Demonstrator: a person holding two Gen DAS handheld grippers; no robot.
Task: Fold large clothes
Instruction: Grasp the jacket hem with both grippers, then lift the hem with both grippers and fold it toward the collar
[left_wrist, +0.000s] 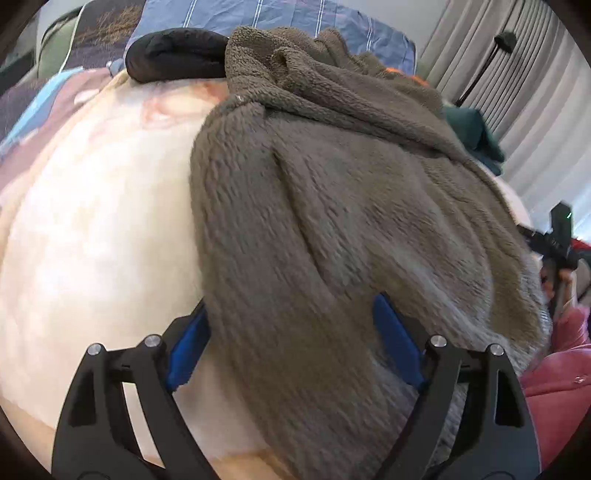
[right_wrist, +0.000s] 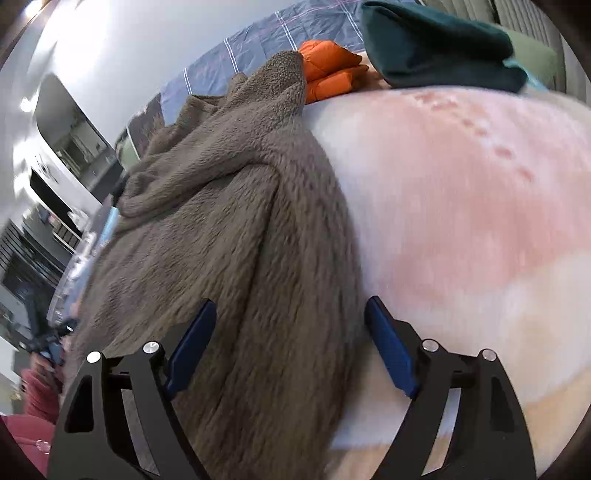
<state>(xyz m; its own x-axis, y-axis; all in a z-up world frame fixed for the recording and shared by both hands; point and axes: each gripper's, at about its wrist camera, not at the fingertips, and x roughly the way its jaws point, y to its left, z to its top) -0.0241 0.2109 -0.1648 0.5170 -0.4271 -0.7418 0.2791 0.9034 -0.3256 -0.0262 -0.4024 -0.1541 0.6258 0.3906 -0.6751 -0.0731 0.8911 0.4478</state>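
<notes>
– Where do we have the fleece (left_wrist: 332, 229)?

– On the bed (left_wrist: 92, 240), running from our near edge to the far side, its hood (left_wrist: 295, 74) at the far end.

– And beyond it?

– A folded jacket (left_wrist: 177, 55) lies far left, touching the hood. Another folded jacket (right_wrist: 332, 70) sits just right of the hood, a folded garment (right_wrist: 436, 48) right of that. A quilt (right_wrist: 258, 48) lies behind them all.

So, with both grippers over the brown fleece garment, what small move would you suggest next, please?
Probably close both sets of jaws on the brown fleece garment. The left gripper and right gripper stand open astride its near edge on the pale blanket, so nothing is gripped yet.
</notes>
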